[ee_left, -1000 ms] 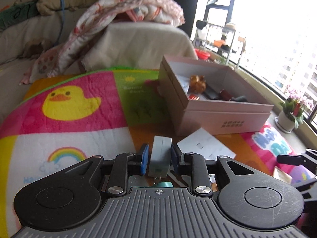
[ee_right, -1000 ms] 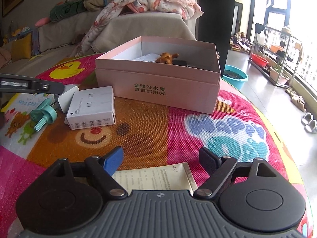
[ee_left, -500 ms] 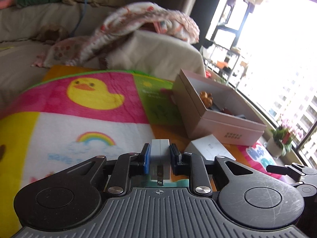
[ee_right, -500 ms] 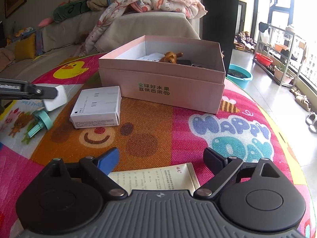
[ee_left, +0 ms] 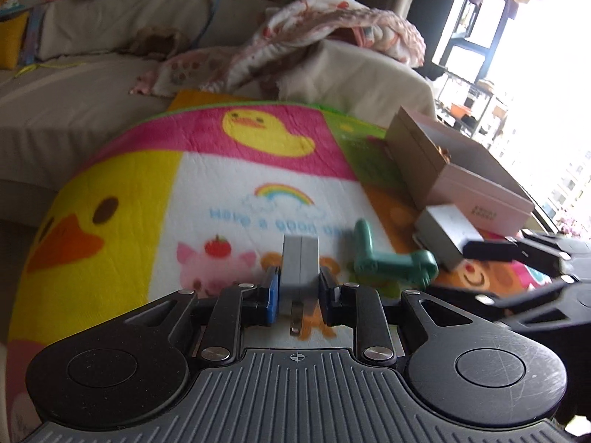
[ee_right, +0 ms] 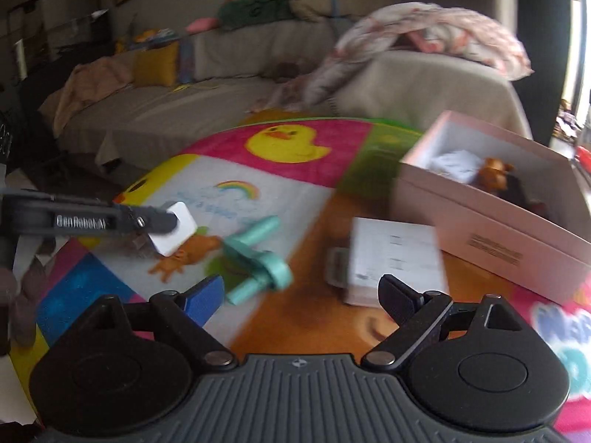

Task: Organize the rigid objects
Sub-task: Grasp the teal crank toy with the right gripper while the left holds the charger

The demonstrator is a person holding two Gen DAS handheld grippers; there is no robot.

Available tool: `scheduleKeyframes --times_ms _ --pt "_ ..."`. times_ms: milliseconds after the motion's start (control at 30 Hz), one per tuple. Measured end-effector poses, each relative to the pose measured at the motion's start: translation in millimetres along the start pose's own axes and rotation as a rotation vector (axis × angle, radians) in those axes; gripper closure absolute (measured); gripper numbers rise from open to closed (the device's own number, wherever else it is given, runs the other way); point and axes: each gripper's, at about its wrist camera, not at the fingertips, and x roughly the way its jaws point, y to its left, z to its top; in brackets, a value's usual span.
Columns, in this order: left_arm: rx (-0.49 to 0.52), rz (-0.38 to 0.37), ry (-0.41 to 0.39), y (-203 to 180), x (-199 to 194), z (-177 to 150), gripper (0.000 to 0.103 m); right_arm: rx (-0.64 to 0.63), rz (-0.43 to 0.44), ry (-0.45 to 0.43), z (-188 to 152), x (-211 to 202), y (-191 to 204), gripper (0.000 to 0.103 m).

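White plastic sits clamped between my left gripper's (ee_left: 296, 297) pads: a wall charger plug (ee_left: 300, 263), prongs pointing back toward the camera, at lower centre of the left view. In the right view the same plug (ee_right: 175, 233) hangs at mid-left, clear of the play mat (ee_right: 280, 192). My right gripper (ee_right: 302, 295) has just been narrowing a little but stands wide apart with nothing between its fingers.

I judge I'm mid-carry: the plug is lifted and needs to go into the pink cardboard box (ee_right: 491, 229) at the right edge, which already holds a small brown figure (ee_right: 493, 171) and other bits. The next move calls for swinging the left hand rightward over the box's rim before letting go.

Along the way lie a teal plastic tool (ee_right: 255, 258) and a white carton (ee_right: 395, 258) just beside the box; both probably await sorting. The right gripper hovers near them and may crowd the path.
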Motion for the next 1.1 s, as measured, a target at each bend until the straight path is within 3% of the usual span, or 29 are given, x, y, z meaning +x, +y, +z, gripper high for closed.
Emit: scheduleKeyframes --times_ms 100,133,167,333,433,533,600,633,667,700,767,900,1033,1100 --pt "-0.013 -0.019 0.002 -1 2 -6 0.078 -0.050 0.003 0.032 6 19 14 0.043" --pt "-0.012 -0.024 0.003 -1 3 -6 0.078 -0.055 0.006 0.058 7 24 15 0.062" --pt "-0.013 -0.032 0.004 -2 3 -5 0.078 -0.056 0.003 0.076 7 26 15 0.069" --pt "0.007 -0.087 0.018 -18 12 -6 0.079 -0.090 -0.018 0.083 -12 1 -1 0.080" --pt "0.026 -0.134 0.028 -35 21 -6 0.078 -0.060 -0.082 0.087 -26 -13 -24 0.080" --pt "0.055 -0.172 0.039 -53 29 -7 0.078 -0.015 -0.205 0.086 -34 -25 -50 0.079" --pt "0.076 -0.179 0.040 -62 32 -10 0.078 0.024 -0.267 0.083 -36 -29 -66 0.073" --pt "0.090 -0.171 0.036 -66 33 -11 0.078 0.043 -0.274 0.081 -36 -32 -71 0.064" --pt "0.105 -0.164 0.032 -68 32 -12 0.078 0.057 -0.267 0.071 -36 -36 -75 0.049" --pt "0.114 -0.162 0.030 -69 32 -14 0.077 0.064 -0.252 0.054 -36 -41 -75 0.044" --pt "0.109 -0.169 0.027 -67 32 -15 0.077 0.057 -0.199 0.023 -36 -48 -70 0.023" --pt "0.070 -0.199 0.021 -59 32 -16 0.077 0.032 -0.068 0.033 -33 -44 -48 0.018" --pt "0.000 -0.228 0.047 -47 33 -9 0.078 0.016 -0.071 0.067 -36 -27 -27 0.018" --pt "0.005 -0.187 0.028 -44 29 -10 0.077 0.033 -0.066 0.083 -36 -19 -22 0.018"
